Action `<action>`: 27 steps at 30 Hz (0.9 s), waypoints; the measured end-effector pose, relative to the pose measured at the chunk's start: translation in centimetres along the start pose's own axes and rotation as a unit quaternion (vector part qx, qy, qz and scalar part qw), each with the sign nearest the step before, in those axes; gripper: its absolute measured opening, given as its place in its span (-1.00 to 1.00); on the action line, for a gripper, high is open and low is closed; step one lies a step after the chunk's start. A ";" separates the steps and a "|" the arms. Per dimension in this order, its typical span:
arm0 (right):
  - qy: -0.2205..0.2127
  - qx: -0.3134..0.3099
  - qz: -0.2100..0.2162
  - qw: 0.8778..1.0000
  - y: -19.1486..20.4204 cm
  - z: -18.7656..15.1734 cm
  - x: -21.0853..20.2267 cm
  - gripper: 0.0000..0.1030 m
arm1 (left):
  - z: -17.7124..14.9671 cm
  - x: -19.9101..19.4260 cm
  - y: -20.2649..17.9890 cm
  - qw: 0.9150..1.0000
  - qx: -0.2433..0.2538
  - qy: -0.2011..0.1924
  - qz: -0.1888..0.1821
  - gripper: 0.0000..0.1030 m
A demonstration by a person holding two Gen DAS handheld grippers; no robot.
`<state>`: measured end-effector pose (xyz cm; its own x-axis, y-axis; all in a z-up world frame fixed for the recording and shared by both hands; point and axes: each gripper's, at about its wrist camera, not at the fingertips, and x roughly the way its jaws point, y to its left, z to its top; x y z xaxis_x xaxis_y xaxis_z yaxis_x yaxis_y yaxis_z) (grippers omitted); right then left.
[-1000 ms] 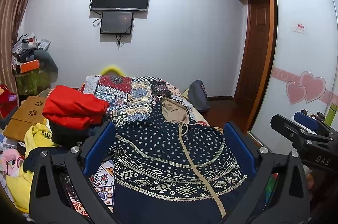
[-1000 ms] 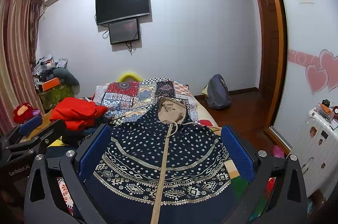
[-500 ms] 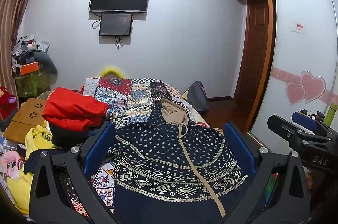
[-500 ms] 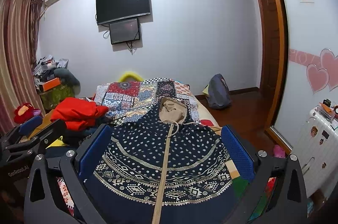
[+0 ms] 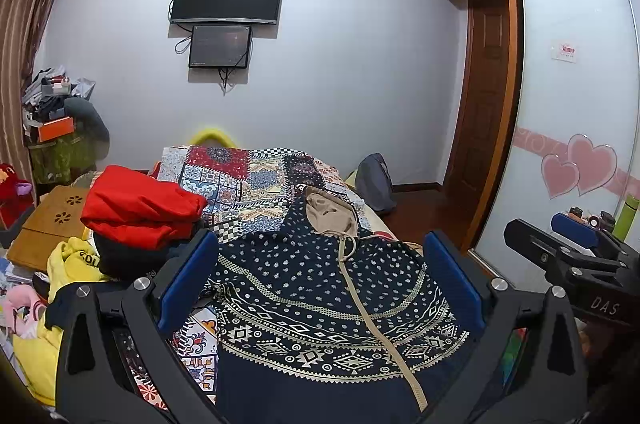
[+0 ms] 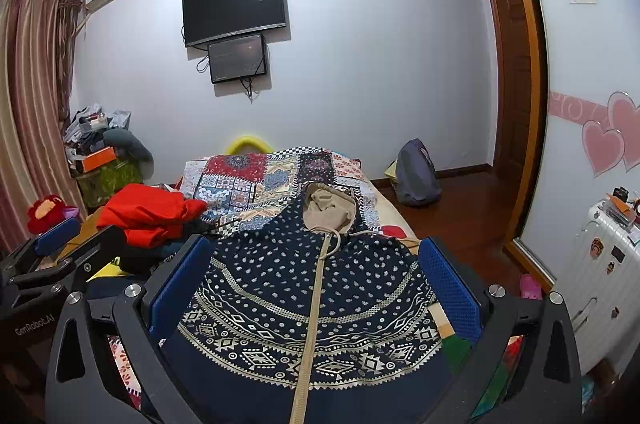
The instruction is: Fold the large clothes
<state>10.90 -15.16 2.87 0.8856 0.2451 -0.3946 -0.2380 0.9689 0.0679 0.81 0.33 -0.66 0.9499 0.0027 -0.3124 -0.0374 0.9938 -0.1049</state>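
Observation:
A dark navy hooded jacket [image 5: 320, 300] with white dots, diamond bands and a beige zipper lies flat on the bed, hood [image 5: 330, 214] pointing away. The same jacket [image 6: 304, 304] fills the lower middle of the right wrist view. My left gripper [image 5: 320, 276] hovers above it, open, with nothing between its blue pads. My right gripper [image 6: 316, 280] is open too and holds nothing. Each gripper shows at the edge of the other's view: the right gripper [image 5: 576, 256] at the right, the left gripper [image 6: 52, 256] at the left.
A patchwork quilt [image 5: 248, 176] covers the bed. Folded red clothing [image 5: 136, 212] sits on a dark pile at the left, beside yellow clothes [image 5: 76, 260]. A grey backpack [image 6: 416, 176] stands on the wooden floor. A white suitcase [image 6: 600, 280] is at the right.
Both views have shifted only slightly; the grippers stay open above the jacket and the jacket has not moved.

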 end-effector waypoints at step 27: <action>0.010 0.000 0.006 1.000 0.2 0.5 1.5 1.00 | 0.5 1.2 1.2 1.000 -0.001 0.006 0.006 1.00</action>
<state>12.42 -14.57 2.76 0.8741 0.2567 -0.4123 -0.2493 0.9657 0.0727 2.01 1.58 -0.69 0.9458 0.0128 -0.3246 -0.0487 0.9935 -0.1028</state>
